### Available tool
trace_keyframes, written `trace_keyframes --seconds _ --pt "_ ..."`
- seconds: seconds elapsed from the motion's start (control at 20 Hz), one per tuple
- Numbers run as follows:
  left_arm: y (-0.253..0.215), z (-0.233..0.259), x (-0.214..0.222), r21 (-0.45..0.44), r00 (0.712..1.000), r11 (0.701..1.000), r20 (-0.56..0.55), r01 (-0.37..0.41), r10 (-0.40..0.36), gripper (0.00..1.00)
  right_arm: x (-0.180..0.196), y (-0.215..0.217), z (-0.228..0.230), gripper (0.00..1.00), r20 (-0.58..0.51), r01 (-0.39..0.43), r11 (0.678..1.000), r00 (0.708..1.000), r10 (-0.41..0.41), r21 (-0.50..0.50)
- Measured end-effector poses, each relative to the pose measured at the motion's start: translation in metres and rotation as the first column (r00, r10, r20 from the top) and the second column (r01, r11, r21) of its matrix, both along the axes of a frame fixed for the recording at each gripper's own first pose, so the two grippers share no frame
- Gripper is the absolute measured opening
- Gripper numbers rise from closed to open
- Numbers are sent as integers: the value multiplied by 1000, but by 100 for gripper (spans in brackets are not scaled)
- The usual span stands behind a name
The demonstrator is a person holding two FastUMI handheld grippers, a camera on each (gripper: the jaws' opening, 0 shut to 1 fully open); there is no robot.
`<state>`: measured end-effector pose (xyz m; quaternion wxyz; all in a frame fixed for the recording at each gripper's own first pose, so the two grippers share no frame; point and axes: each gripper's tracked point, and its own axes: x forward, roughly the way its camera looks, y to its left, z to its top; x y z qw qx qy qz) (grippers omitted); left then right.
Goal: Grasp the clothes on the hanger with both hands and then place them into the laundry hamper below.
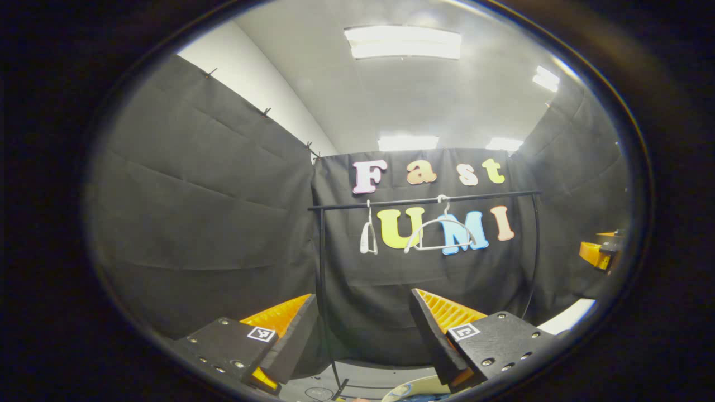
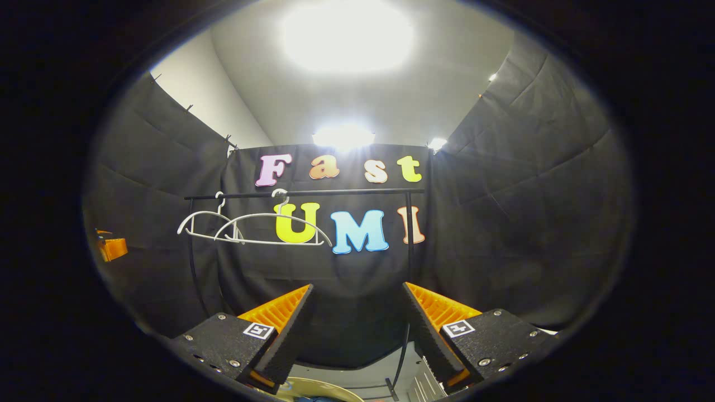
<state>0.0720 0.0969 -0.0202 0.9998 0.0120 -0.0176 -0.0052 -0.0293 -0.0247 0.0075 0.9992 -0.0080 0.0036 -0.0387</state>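
- Gaping wide, left claw (image 1: pixel 363 329) and right claw (image 2: pixel 357 324), both empty.
- Hung bare on the rail (image 1: pixel 424 201): two white hangers (image 2: pixel 268 229).
- Cut off at lower edge: pale hamper rim (image 2: pixel 318 388), contents unclear.

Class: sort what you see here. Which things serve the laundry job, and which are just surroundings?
For the job: two bare white hangers on the black rail; left gripper and right gripper, both open.

Surroundings: ceiling lights, black cloth wall.
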Motion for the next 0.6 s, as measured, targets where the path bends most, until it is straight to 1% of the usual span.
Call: trace_keyframes --seconds 0.15,0.35,0.6 --pt "-2 1 -2 4 1000 1000 -6 -1 1 100 -2 -1 -3 93 -7 2 1000 1000 -2 2" --pt "-5 -2 0 29 1000 1000 -20 -3 4 100 -3 -8 -7 93 -14 11 1000 1000 -11 15" --pt "-18 5 3 45 1000 999 -6 13 -13 100 1 -13 -13 93 -28 10 1000 1000 -10 8"
